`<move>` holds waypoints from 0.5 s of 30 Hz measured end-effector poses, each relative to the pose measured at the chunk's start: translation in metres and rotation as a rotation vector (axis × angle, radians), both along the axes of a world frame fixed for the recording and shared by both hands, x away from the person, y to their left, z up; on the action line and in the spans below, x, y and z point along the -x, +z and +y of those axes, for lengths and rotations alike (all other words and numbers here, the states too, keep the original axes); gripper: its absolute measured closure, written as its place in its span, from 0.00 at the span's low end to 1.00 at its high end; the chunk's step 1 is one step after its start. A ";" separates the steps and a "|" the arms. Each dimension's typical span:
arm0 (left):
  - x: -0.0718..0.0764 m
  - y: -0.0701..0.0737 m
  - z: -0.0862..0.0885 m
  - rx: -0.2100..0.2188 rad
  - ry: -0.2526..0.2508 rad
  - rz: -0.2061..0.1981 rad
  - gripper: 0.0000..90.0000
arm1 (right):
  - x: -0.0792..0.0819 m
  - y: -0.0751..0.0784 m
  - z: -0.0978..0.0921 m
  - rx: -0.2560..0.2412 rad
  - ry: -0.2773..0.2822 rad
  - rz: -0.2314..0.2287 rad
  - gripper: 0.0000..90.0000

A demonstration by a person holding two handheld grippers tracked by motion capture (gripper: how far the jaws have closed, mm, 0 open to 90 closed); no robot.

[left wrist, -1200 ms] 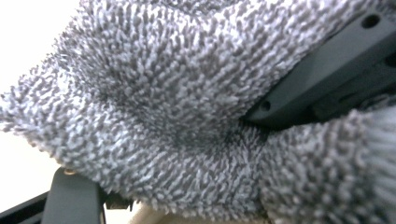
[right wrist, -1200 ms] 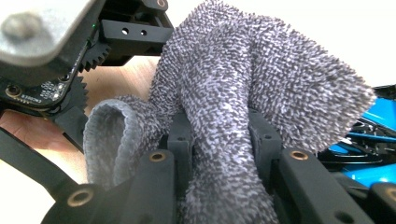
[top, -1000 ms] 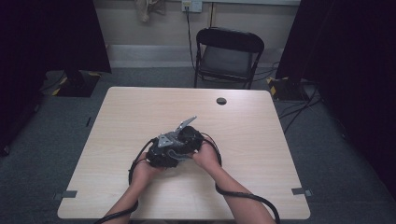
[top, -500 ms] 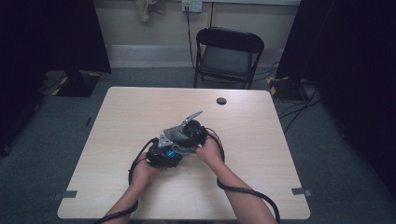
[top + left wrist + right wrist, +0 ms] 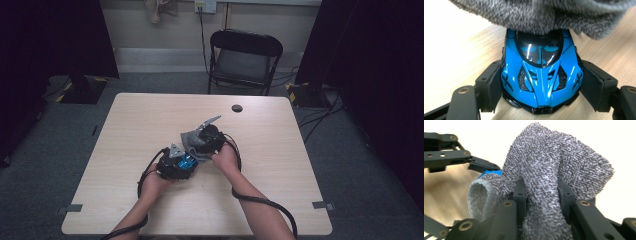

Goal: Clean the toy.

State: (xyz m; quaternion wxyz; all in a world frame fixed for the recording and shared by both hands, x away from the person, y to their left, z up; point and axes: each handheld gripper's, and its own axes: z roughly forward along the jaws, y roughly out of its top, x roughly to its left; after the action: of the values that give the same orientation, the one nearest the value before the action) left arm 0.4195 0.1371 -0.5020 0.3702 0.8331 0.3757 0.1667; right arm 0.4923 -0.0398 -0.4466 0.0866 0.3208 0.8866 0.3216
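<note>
High view: table [image 5: 125, 150] with both grippers working close together near its middle; chair [image 5: 243, 55] behind the far edge, small dark disc [image 5: 236, 107] on the far part of the tabletop, well apart from the work.
Work in hand: wiping a blue toy car [image 5: 541, 75] with a grey cloth [image 5: 549, 177].
Left gripper [image 5: 175, 165]: jaws part-closed on the car, one pad against each flank just behind the nose; car sits level on the wood, nose toward this gripper's camera.
Right gripper [image 5: 207, 137]: jaws closed tight on a bunched fold of the cloth; loose cloth bulges above and to both sides of the jaws.
Car location: on the table near its middle, between the left jaws, with the cloth lying over its roof and rear.
Contact: cloth touches the car at the top of the windscreen in the left gripper view; the car's rear is hidden beneath it.
Car handling, judged: light, rigid, glossy shell, so likely slippery under the pads; the tapered nose could squirt out if squeezed hard. Best hold is low on the flat flanks, as now; avoid the thin front splitter.
Cloth handling, judged: soft, limp terry, light, grips well; hold a thick fold so that it does not slip free.
Risk, judged: a firm wipe may push the car backward out of the left jaws.
</note>
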 end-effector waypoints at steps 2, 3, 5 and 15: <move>0.000 0.000 0.000 0.000 0.000 0.000 0.28 | -0.003 -0.001 -0.003 -0.006 -0.013 0.000 0.75; 0.000 0.000 0.000 0.000 0.000 0.000 0.28 | -0.003 -0.001 -0.005 -0.008 -0.020 0.002 0.75; 0.000 0.000 0.000 0.000 0.000 0.000 0.28 | -0.005 -0.002 -0.007 -0.015 -0.026 0.007 0.75; 0.000 0.000 0.000 0.001 0.001 -0.001 0.28 | -0.011 -0.005 -0.014 -0.028 -0.044 -0.002 0.75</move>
State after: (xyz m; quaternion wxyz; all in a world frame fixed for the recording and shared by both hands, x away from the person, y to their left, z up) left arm 0.4195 0.1370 -0.5021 0.3708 0.8326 0.3760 0.1671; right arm 0.5034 -0.0542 -0.4517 0.0902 0.3410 0.8748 0.3323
